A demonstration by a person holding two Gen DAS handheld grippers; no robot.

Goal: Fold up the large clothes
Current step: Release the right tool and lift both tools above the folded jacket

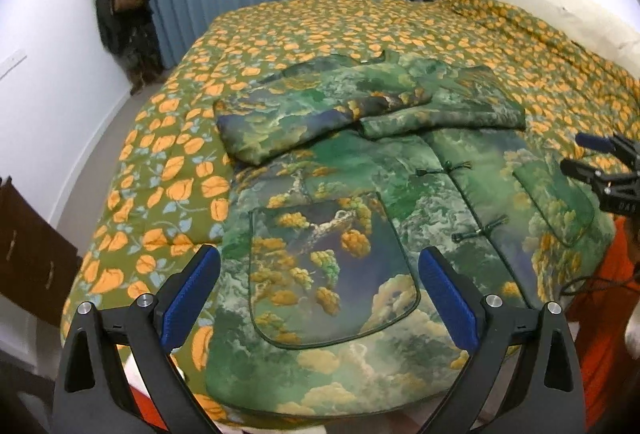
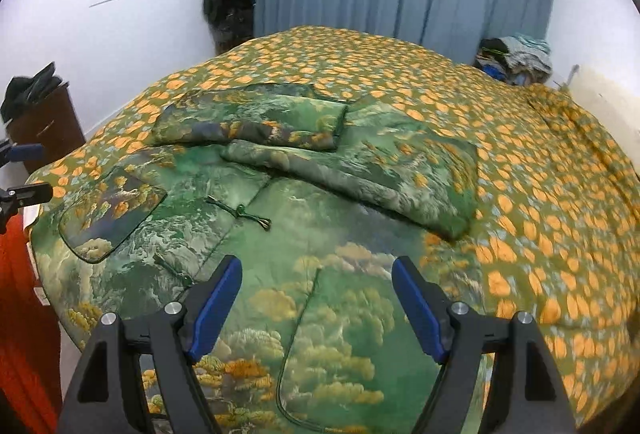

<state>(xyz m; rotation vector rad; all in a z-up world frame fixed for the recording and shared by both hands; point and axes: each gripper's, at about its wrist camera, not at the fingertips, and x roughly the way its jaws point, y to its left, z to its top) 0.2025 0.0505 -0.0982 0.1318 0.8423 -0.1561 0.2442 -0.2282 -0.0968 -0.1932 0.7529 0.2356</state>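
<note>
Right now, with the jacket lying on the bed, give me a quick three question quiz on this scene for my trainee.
1. True or false: both sleeves of the green padded jacket are already folded across its upper part.
2. Multiple choice: the left gripper is A) shut on the hem, B) open above a patch pocket, C) holding a sleeve.
3. Fill in: the jacket lies on a bedspread printed with orange ____.

Key: 1 true. 2 B. 3 leaves. The right gripper is open too, over the other front panel.
</note>
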